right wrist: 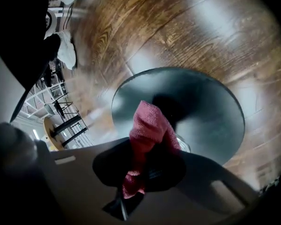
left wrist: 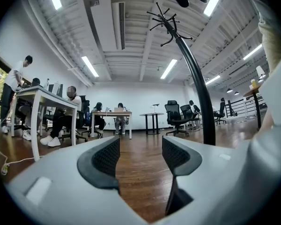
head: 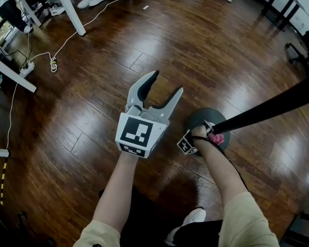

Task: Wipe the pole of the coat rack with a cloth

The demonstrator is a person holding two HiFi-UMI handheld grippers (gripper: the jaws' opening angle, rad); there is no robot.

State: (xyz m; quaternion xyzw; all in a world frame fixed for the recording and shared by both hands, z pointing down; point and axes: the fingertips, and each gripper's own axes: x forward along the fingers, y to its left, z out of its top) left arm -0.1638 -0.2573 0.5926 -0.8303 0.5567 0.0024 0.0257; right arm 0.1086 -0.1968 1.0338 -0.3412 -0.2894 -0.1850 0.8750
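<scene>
Low down, right gripper (right wrist: pixel 141 165) clenched on pink cloth (right wrist: pixel 150 125) by pole (head: pixel 278 104), left gripper (head: pixel 168 82) spread, empty.

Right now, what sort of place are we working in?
Probably an open-plan office: white desks with people seated at them, swivel chairs, and long strip lights on the ceiling.

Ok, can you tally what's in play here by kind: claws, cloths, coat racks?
coat rack: 1
pink cloth: 1
claws: 2 (left claw open and empty, right claw shut on the cloth)
total: 4
</scene>
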